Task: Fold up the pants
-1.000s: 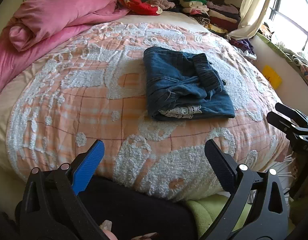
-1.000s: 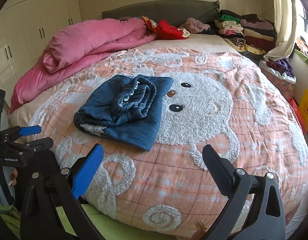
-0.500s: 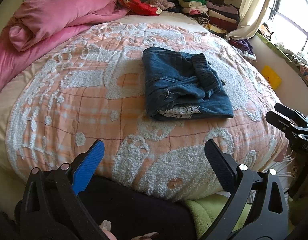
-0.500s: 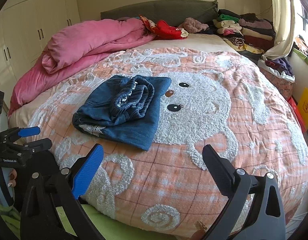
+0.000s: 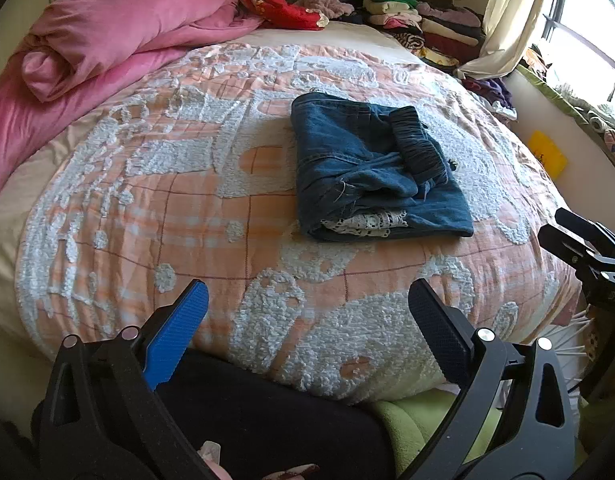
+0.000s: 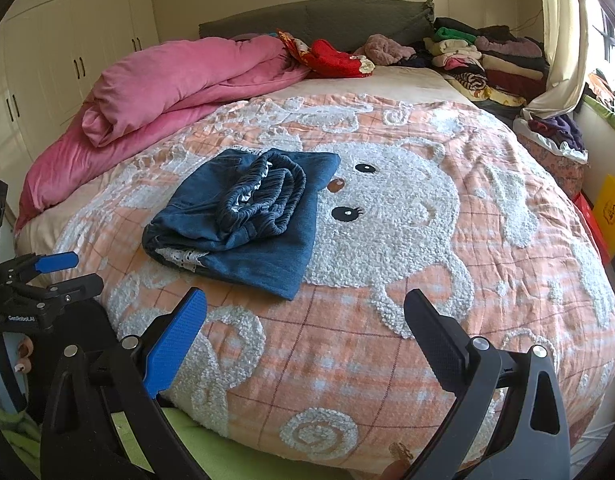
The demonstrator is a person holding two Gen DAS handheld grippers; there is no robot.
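Blue denim pants (image 5: 371,172) lie folded into a compact bundle on the orange-and-white bedspread (image 5: 187,200), the elastic waistband rolled on top and white lace showing at the near edge. The same pants (image 6: 247,216) appear left of centre in the right wrist view. My left gripper (image 5: 307,308) hangs open and empty over the near edge of the bed, well short of the pants. My right gripper (image 6: 305,316) is also open and empty, back from the bundle. Each gripper shows at the side of the other's view: the right gripper (image 5: 583,248) and the left gripper (image 6: 47,276).
A pink duvet (image 6: 167,84) is heaped at the far left of the bed. Stacks of folded clothes (image 6: 479,56) line the far right by the curtain (image 5: 511,12). White wardrobes (image 6: 47,60) stand at left. A green cloth (image 5: 419,412) lies under the bed's near edge.
Both grippers have drifted slightly back from the bed; the pants sit a little further away in both views. Pants have not moved.
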